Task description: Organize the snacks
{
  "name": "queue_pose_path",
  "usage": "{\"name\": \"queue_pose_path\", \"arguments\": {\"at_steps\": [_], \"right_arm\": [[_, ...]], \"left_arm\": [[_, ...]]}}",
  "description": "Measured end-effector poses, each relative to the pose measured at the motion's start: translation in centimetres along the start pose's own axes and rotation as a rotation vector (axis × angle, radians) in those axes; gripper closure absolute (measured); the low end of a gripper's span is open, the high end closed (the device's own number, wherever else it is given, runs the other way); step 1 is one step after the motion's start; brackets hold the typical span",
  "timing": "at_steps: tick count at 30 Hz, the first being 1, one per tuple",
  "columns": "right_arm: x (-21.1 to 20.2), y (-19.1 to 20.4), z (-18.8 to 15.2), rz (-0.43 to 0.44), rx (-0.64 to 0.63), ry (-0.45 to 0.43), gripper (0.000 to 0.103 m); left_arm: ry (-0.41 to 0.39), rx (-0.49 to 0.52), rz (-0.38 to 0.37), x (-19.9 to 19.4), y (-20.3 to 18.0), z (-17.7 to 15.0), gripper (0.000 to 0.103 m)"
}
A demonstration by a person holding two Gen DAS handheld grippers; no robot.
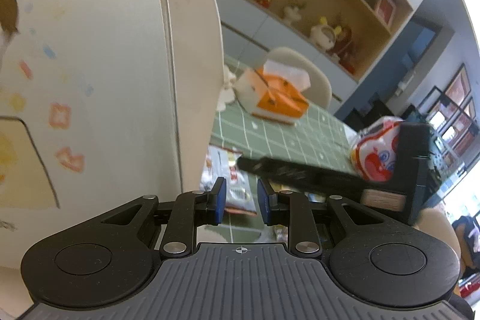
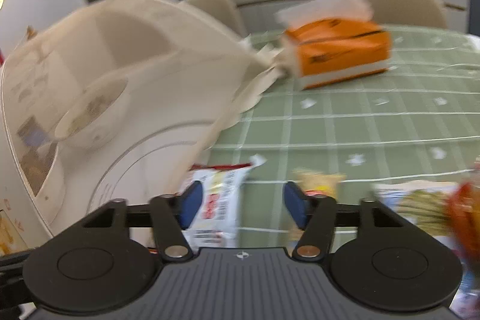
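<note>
Right claw point(image 2: 240, 206), half open and holding nothing, should drop over the near white snack bag point(image 2: 216, 206) and pinch it gently, beside the big cream box point(image 2: 126, 98).

blocked left: cream container point(image 2: 144, 74) | far: tissue box point(image 2: 339, 50) | near: snack packets point(image 2: 219, 200) | free: bench point(image 2: 375, 125) centre-right

I count one cream snack container point(image 2: 144, 74), and just beside it one orange tissue box point(image 2: 339, 50). Near the container's base lie roughly three snack packets point(image 2: 219, 200) (blur hides the rest). Beyond it, two chairs point(image 2: 402, 2).
</note>
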State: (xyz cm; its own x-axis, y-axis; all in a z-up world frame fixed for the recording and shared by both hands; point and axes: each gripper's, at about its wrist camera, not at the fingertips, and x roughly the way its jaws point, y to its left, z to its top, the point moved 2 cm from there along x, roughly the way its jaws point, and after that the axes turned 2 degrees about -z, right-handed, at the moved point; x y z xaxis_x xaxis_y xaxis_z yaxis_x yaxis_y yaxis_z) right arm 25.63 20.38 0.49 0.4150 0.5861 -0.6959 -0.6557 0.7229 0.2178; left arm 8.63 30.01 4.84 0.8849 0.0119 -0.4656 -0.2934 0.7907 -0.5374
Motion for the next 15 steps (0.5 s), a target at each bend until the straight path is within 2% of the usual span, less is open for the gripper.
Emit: {"name": "queue_pose_path", "arguments": {"at_steps": [1,3,4,6,7,12,15], "right_arm": [[0.7,0.2,-0.1,0.004,0.000,0.023,0.062],[1.0,0.3,-0.1,0.021,0.020,0.022,0.065],[1.0,0.4,-0.1,0.040,0.024,0.028,0.076],[0.2,0.4,0.1,0.048,0.025,0.038,0.080],[-0.1,0.4,0.2,0.045,0.023,0.035,0.087],[-3.1,-1.3,0.2,0.041,0.029,0.011,0.092],[-5.0,-3.3,-0.5,0.002,0.040,-0.008,0.093]], "left_arm": [[-0.009,0.004,0.000,-0.2,0.0,0.1,0.077],[-0.008,-0.001,-0.005,-0.4,0.1,0.1,0.077],[-0.004,-0.006,-0.006,-0.3,0.3,0.1,0.077],[0.007,-0.015,-0.004,-0.1,0.5,0.0,0.076],[0.015,-0.019,-0.005,0.1,0.6,-0.1,0.076],[0.029,-0.010,-0.011,0.6,0.2,-0.4,0.076],[0.045,-0.001,-0.013,1.2,0.0,-0.7,0.076]]}}
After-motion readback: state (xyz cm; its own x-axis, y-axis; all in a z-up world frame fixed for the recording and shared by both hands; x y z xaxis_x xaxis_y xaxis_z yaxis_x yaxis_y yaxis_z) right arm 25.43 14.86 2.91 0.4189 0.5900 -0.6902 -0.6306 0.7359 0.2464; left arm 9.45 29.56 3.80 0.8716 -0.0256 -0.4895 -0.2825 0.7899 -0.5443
